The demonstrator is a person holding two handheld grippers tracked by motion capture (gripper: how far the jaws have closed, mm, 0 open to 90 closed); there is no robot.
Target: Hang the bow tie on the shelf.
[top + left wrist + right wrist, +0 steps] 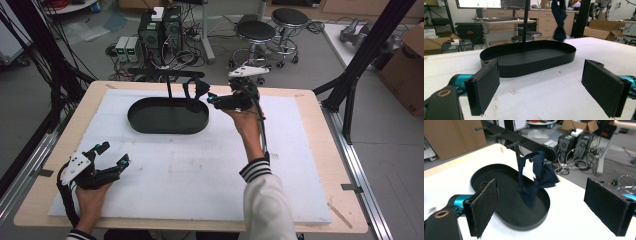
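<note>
White foam sheet [200, 170] covers the wooden table [320, 165] in front of you, and on it you have two grippers and one stand. At the near left corner your left gripper [114, 154] rests low over the sheet, its two fingers [484, 85] spread wide with nothing between them; in the left gripper view they point at the tray. Further in, left of centre, stands one black oval tray [145, 120], the base of a stand with one upright post [169, 90] and one crossbar [165, 73] along the top; the right gripper view shows several short pegs on that bar. One dark navy bow tie [537, 181] hangs from the bar's end, its strap looped over the bar and the bow dangling over the right end of the tray. To the right of it your right gripper [210, 99] is held up in the air just beside the bow tie, its fingers [485, 205] released and apart, clear of the cloth.
</note>
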